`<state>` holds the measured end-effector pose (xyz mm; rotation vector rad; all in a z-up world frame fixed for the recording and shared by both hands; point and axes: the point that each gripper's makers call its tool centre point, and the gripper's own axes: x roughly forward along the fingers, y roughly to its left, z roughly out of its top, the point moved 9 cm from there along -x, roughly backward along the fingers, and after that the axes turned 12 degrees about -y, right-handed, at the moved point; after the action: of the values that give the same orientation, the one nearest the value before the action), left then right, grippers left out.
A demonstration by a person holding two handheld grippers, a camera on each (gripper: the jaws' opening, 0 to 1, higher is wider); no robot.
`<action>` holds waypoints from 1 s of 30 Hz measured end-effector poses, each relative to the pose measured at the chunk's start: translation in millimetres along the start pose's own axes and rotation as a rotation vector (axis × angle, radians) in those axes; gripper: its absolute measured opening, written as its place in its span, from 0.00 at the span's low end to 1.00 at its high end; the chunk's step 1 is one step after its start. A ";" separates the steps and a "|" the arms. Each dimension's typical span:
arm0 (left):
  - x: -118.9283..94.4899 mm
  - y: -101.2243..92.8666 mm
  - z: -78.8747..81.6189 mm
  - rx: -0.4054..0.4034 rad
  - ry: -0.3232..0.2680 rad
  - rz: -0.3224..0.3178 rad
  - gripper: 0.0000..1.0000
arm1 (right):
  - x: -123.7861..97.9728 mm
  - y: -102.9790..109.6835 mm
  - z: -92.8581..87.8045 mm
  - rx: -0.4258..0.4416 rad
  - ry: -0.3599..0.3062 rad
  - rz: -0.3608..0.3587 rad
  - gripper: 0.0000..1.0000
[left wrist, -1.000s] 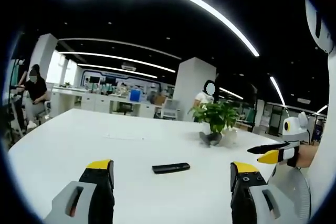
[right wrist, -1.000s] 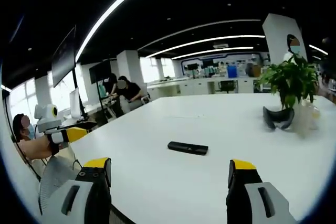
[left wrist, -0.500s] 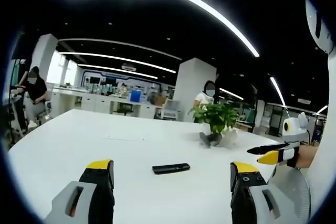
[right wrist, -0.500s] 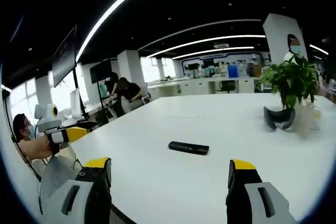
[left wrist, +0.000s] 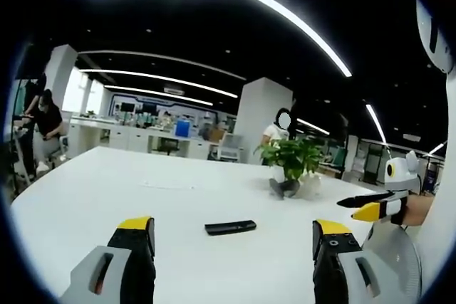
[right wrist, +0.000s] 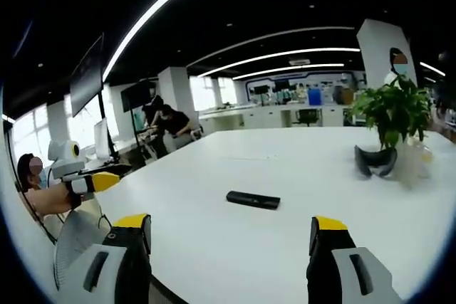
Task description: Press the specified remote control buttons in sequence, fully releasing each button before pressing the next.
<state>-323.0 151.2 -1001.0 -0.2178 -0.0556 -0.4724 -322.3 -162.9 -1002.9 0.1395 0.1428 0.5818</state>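
A slim black rectangular remote control (left wrist: 230,228) lies flat on the broad white table (left wrist: 85,197), ahead of both grippers; a leafy green potted plant (left wrist: 292,158) stands farther beyond it.

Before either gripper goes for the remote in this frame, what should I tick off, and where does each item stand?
1. Slim black rectangular remote control lies flat on the white table, in sight in both gripper views: ok.
2. Left gripper open, nothing between its jaws: ok.
3. Right gripper open, nothing between its jaws: ok.
4. Both grippers apart from the remote, no button pressed: ok.
5. Bare table between the jaws and the remote in both views; the green potted plant and the dark curved object at its base stand well off to the side: ok.
6. Which buttons face up and where they sit: cannot tell, too small.
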 end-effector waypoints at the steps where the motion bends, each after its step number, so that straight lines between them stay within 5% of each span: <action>1: 0.4 0.3 -0.3 0.002 0.003 -0.004 0.95 | -1.0 -0.8 -0.1 -0.001 -0.001 -0.007 0.92; 17: 28.4 2.5 -6.0 -0.009 0.062 -0.118 0.95 | -8.5 -2.7 4.2 0.031 -0.039 -0.095 0.89; 30: 53.2 22.4 -28.3 0.007 0.231 -0.169 0.93 | -1.8 -12.6 4.5 0.019 0.001 -0.113 0.86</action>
<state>-265.4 140.7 -1027.5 -0.1509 0.1516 -0.6630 -316.2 -174.7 -1000.5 0.1482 0.1565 0.4680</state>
